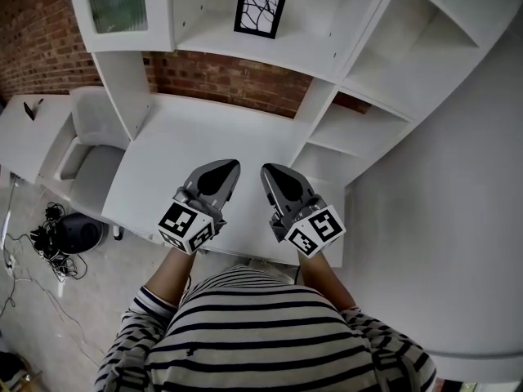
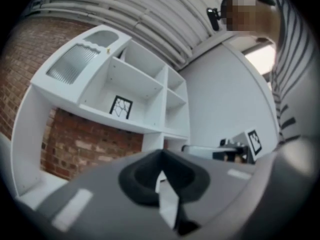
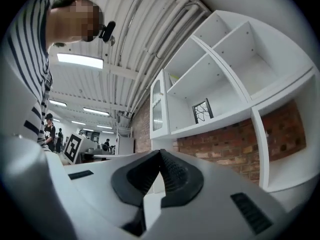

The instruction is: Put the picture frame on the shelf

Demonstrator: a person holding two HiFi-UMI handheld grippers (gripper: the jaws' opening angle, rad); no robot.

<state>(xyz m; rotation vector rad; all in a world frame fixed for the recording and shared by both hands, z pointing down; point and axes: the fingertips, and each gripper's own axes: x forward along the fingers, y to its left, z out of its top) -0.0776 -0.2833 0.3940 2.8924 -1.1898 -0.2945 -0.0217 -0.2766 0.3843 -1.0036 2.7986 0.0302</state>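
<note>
The picture frame (image 1: 261,9), black-edged with a branching black-and-white pattern, stands upright on the white shelf (image 1: 245,51) above the desk; it also shows small in the left gripper view (image 2: 121,107) and the right gripper view (image 3: 202,111). Both grippers hang side by side low over the desk's near edge, well below the frame and apart from it. My left gripper (image 1: 227,168) is shut and holds nothing, its jaws meeting at the tip (image 2: 161,156). My right gripper (image 1: 270,171) is also shut and empty (image 3: 160,154).
A white desk (image 1: 196,137) lies under the shelf unit, backed by a brick wall (image 1: 229,80). A glass-door cabinet (image 1: 118,2) sits upper left, open cubbies (image 1: 409,64) at right. A grey chair (image 1: 90,166) and floor cables (image 1: 49,243) are at left.
</note>
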